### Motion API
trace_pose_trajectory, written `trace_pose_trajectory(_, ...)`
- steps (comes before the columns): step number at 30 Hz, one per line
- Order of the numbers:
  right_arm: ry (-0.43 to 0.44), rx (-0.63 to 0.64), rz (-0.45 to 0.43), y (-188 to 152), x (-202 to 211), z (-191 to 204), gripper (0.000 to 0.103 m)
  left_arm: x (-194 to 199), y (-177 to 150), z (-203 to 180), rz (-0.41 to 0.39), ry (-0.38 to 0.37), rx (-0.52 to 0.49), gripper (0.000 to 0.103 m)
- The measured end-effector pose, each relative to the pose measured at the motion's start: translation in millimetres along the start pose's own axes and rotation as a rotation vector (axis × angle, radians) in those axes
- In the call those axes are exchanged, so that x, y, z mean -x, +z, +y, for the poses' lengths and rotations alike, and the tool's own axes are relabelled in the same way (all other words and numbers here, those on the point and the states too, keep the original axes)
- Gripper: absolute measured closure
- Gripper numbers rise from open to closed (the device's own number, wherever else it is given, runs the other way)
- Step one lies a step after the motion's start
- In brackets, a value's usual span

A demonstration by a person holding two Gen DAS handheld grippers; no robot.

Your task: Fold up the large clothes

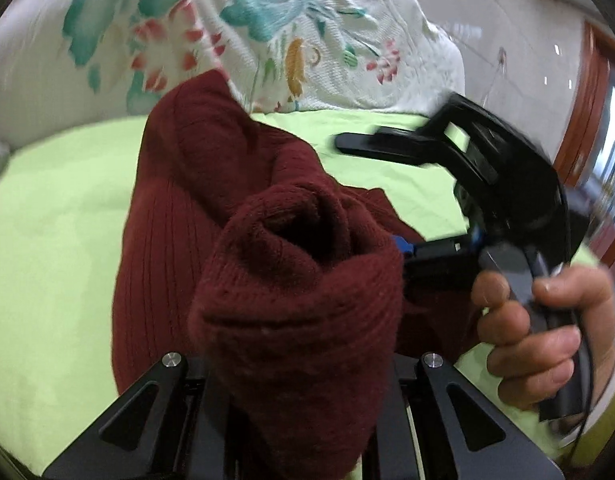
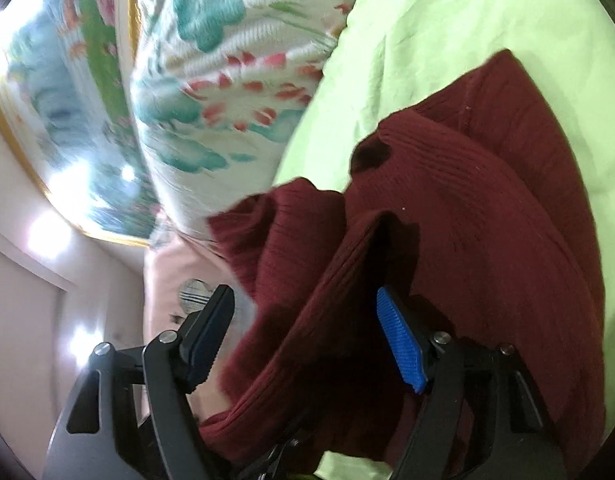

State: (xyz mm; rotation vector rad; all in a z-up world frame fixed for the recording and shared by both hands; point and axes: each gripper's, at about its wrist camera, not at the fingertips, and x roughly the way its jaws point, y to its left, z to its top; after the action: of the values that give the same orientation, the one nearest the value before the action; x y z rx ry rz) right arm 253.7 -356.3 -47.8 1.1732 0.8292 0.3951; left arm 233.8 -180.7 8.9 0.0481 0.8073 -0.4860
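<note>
1 maroon sweater (image 1: 227,208), 2 grippers (image 2: 307,340)

Two close wrist views, shared sweater (image 1: 295,280)

We see a dark red ribbed-knit sweater (image 1: 211,208) on a lime green sheet (image 1: 55,216), a white quilt (image 1: 307,40) with teal, red and orange flowers, and blue ridged pads (image 2: 399,344), possibly rubber
</note>
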Motion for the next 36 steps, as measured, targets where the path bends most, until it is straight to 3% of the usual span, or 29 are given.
trace_pose_trajectory(4,-0.108,0.120,0.069,6,-27,23,0.029,-1,-11,-19,-0.010,0.095,-0.119,0.090)
trace_pose_trajectory(5,-0.146,0.154,0.080,7,-32,27,0.037,-1,-12,-25,-0.014,0.106,-0.145,0.090)
trace_pose_trajectory(6,-0.187,0.184,0.091,9,-37,31,0.064,-1,-13,-27,-0.018,0.107,-0.156,0.090)
trace_pose_trajectory(7,-0.227,0.208,0.108,12,-43,33,0.079,-3,-10,-29,-0.020,0.102,-0.160,0.091)
trace_pose_trajectory(9,-0.241,0.255,0.132,17,-45,39,0.084,1,-7,-29,-0.026,0.084,-0.153,0.091)
trace_pose_trajectory(11,-0.192,0.336,0.113,21,-31,57,0.085,8,5,-30,-0.052,0.057,-0.142,0.091)
trace_pose_trajectory(15,-0.161,0.388,0.044,31,6,65,0.085,9,27,-48,-0.064,-0.044,-0.120,0.091)
trace_pose_trajectory(21,-0.360,0.268,0.083,44,15,-7,0.085,-57,12,-56,0.140,-0.145,-0.032,0.090)
trace_pose_trajectory(22,-0.365,0.246,0.087,43,17,-18,0.085,-59,9,-56,0.144,-0.146,-0.032,0.090)
trace_pose_trajectory(24,-0.322,0.231,0.068,43,23,-23,0.085,-55,6,-58,0.133,-0.147,-0.046,0.086)
trace_pose_trajectory(29,-0.329,0.237,0.057,41,27,-22,0.080,-37,6,-49,0.146,-0.197,-0.015,0.069)
trace_pose_trajectory(32,-0.341,0.233,0.047,37,32,-16,0.070,-11,2,-35,0.132,-0.236,0.029,0.058)
trace_pose_trajectory(36,-0.390,0.301,-0.050,26,57,5,0.043,31,1,-6,0.075,-0.246,0.099,0.042)
